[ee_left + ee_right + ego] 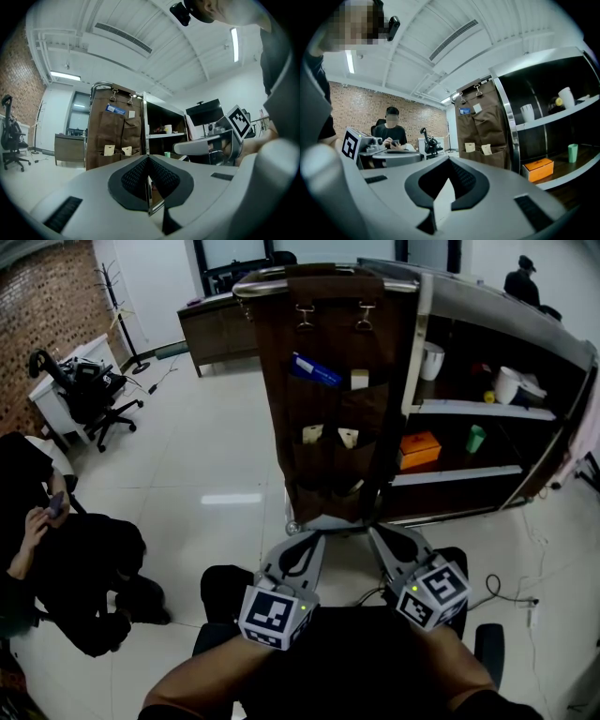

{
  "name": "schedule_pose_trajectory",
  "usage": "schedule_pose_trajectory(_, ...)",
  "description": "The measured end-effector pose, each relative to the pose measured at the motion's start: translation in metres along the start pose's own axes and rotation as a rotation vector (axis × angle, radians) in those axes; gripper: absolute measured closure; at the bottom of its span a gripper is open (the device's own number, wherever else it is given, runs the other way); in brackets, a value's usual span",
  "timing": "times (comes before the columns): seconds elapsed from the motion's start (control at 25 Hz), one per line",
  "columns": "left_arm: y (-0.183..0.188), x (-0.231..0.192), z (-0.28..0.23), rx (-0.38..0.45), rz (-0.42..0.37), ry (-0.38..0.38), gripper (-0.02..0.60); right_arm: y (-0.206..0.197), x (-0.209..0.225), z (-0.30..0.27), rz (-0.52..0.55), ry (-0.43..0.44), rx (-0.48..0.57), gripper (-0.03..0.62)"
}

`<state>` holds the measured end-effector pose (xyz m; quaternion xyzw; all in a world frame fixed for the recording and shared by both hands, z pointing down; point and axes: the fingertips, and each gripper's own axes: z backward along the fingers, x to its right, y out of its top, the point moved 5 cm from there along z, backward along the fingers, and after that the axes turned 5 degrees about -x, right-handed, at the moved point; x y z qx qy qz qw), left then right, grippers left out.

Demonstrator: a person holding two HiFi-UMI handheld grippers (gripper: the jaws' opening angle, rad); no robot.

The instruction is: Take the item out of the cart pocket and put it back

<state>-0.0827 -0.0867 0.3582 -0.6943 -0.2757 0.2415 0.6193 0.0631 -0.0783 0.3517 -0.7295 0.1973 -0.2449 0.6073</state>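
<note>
Left gripper (149,161), right gripper (449,161): both pressed together, empty, level, side by side; likely your ready stance before reaching. Pocket organiser (323,409): clipped to cart (497,315), well ahead of both tips. Blue item (314,369): tucked in its upper pocket.
</note>
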Motion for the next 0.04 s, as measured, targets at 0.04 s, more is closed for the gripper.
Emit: schedule_pose_trajectory(0.04, -0.0008, -0.0002, -0.0003, 0.000, -0.004, 0.001, 0.581, 0.0000, -0.0003, -0.0001, 0.000, 0.001, -0.001, 0.579)
